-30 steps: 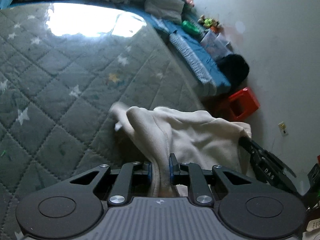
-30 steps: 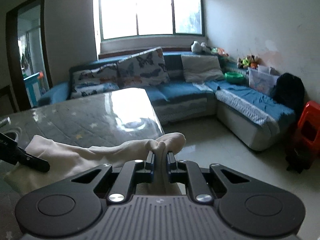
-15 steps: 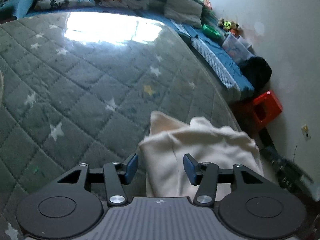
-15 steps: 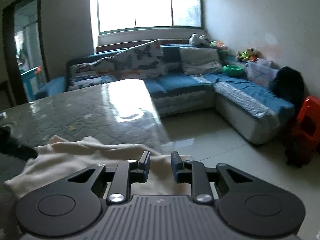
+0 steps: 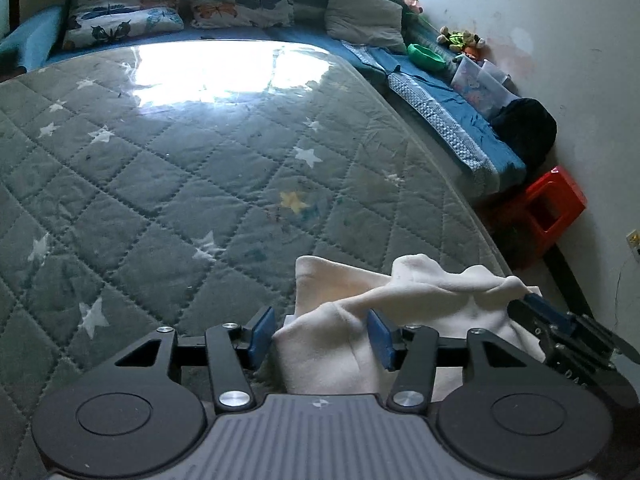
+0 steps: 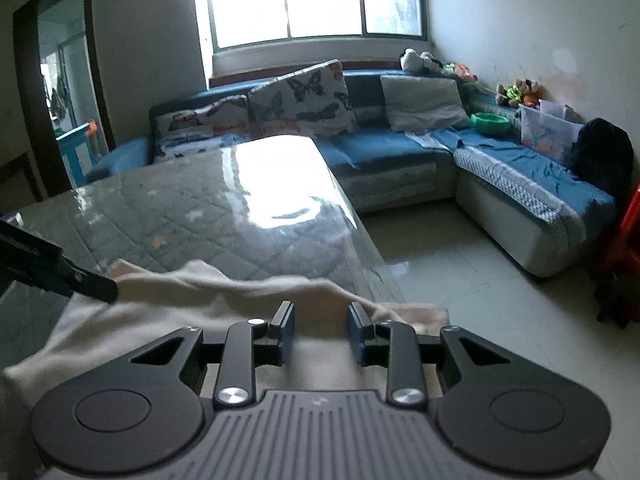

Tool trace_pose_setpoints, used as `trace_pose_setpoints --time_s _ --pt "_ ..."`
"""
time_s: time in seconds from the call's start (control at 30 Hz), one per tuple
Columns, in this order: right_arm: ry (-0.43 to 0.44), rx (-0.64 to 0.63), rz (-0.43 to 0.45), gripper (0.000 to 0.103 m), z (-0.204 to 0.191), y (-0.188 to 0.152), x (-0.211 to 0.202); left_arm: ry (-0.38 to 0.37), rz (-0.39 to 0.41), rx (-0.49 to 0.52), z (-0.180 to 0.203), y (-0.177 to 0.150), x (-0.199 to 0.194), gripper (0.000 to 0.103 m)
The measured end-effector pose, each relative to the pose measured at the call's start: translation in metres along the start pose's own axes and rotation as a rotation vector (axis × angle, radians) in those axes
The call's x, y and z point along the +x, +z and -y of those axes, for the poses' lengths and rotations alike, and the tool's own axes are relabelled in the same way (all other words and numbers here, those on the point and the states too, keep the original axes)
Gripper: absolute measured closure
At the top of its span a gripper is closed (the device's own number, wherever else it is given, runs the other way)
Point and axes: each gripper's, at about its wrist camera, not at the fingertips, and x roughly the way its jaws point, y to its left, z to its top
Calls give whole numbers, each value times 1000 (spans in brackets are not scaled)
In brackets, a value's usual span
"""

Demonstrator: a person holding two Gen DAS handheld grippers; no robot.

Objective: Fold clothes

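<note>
A quilted grey-green table cover (image 5: 192, 184) with star motifs is observed spread across the work surface under a glossy sheet; strong window glare is reflected at its far end. At the near right corner of this surface a cream garment (image 5: 420, 300) is found lying in a loose, bunched fold, with its right portion reaching the table edge.

Left gripper (image 5: 322, 338): the jaws are seen parted to a moderate width. A raised fold of the cream garment lies between the blue pads (image 5: 260, 334). The left pad stands clear of the cloth; the right pad is just beside or touching it, and which cannot be told. No pinch is seen. The gripper is angled downward over the near edge of the garment.

Right gripper (image 6: 320, 330): the jaws are opening and are seen narrowly parted. The cream garment (image 6: 200, 300) lies beneath and ahead of them, and its cloth is visible in the gap. The pads (image 6: 286, 332) are not seen pressing on it. This gripper is positioned at the table's right edge, where part of the garment overhangs. It is also seen from the left wrist view at the garment's right end (image 5: 568, 336).

Beyond the table a blue corner sofa (image 6: 400, 148) with butterfly-print cushions (image 6: 304, 100) is noted. A red stool (image 5: 544, 208) stands on the floor by the right wall.
</note>
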Motion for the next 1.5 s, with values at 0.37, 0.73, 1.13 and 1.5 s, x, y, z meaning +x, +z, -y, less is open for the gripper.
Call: trace_pose_setpoints --time_s 0.37,0.73,1.13,1.5 --pt "17 -13 -17 67 -7 4 3 4 5 24 3 -3 -14 39" --pt "50 -36 9 62 -24 -35 -65 -7 3 120 12 -47 -47 28" --pt "6 -130 -3 54 -46 -56 -70 46 -6 148 5 -75 -44 18" --pt "39 -112 1 45 -53 -56 -83 72 6 124 -2 -83 -59 12"
